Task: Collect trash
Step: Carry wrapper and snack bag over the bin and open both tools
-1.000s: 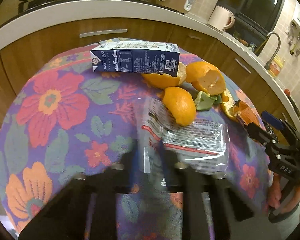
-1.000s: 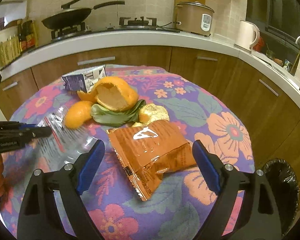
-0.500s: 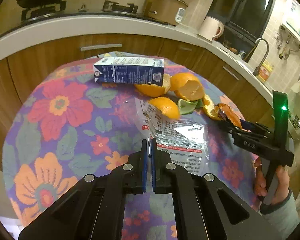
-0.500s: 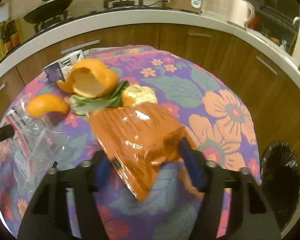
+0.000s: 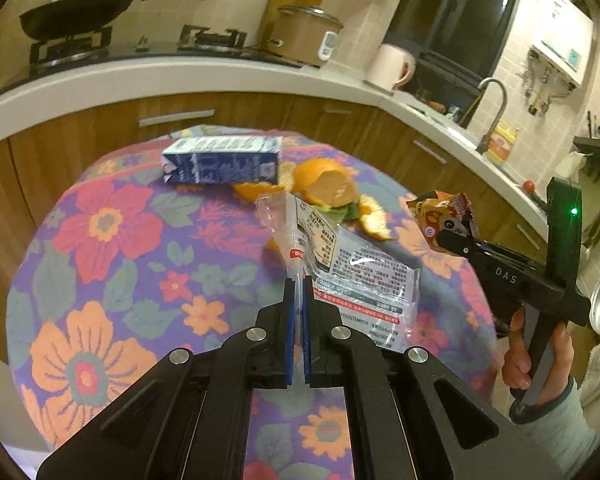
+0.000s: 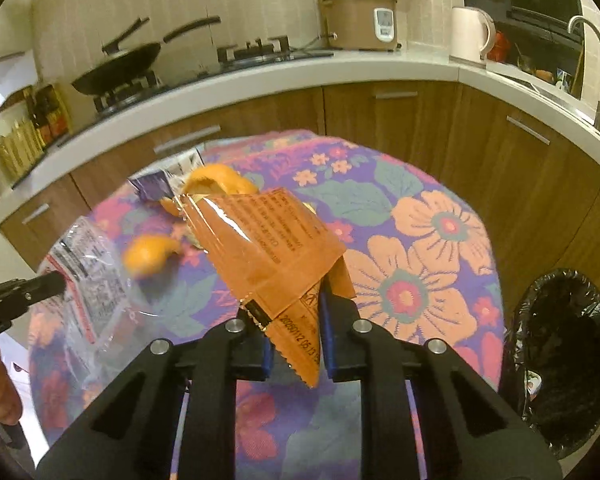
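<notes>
My left gripper (image 5: 298,285) is shut on the edge of a clear printed plastic wrapper (image 5: 352,272), which hangs lifted over the flowered tablecloth (image 5: 100,240). My right gripper (image 6: 288,304) has its jaws closing on a crumpled orange snack wrapper (image 6: 276,248); the pads press on it and it is held above the table. The left wrist view shows that right gripper (image 5: 444,238) with the orange wrapper (image 5: 440,212) at the right. In the right wrist view the left gripper (image 6: 56,280) holds the clear wrapper (image 6: 92,272).
A blue milk carton (image 5: 224,162) lies at the table's far side. Orange peels (image 5: 324,184) and a green leaf sit beside it. A bin lined with a black bag (image 6: 560,356) stands on the floor right of the table. Wooden cabinets and a counter curve behind.
The right jaws went from wide open around the orange wrapper to closed on it and lifted it off the cloth. The left gripper rose, raising the clear wrapper.
</notes>
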The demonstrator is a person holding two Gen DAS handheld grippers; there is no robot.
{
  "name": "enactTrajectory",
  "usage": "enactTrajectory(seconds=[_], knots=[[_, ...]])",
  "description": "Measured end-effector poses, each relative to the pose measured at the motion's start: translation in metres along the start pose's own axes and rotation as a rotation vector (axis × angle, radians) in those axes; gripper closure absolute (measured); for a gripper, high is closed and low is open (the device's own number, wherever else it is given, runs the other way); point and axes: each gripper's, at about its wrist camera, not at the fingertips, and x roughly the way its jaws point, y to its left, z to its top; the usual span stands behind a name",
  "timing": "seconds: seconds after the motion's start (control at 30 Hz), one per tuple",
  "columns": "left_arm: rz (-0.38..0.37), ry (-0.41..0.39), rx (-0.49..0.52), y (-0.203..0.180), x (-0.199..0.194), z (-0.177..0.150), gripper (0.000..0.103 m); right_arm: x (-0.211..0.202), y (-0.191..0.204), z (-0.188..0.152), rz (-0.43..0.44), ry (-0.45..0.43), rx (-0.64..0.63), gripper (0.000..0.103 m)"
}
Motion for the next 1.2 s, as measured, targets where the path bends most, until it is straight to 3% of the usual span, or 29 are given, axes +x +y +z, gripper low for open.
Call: enactTrajectory(seconds=[0.27, 0.5, 0.83, 1.07, 1.2], knots=[[-0.075, -0.062, 0.045, -0.031, -0.012, 0.015, 0.102, -0.045, -0.018, 0.004, -0.007, -0.078, 0.027, 0.088], [-0.147, -0.055, 0.114, -0.082, 0.014, 0.04, 0.102, -0.086, -0.074, -0.001, -0.094, -0.134, 0.109, 0.088], [-0.272, 0.013, 0.292, -0.215, 0.085, 0.063, 0.102, -0.117, -0.201, -0.035, -0.251, -0.141, 0.306, 0.088], [-0.308, 0.111, 0.372, -0.298, 0.159, 0.049, 0.102, -0.103, -0.291, -0.077, -0.322, -0.046, 0.498, 0.088], [-0.299, 0.176, 0.412, -0.334, 0.202, 0.033, 0.102, -0.092, -0.328, -0.096, -0.306, 0.003, 0.593, 0.088]])
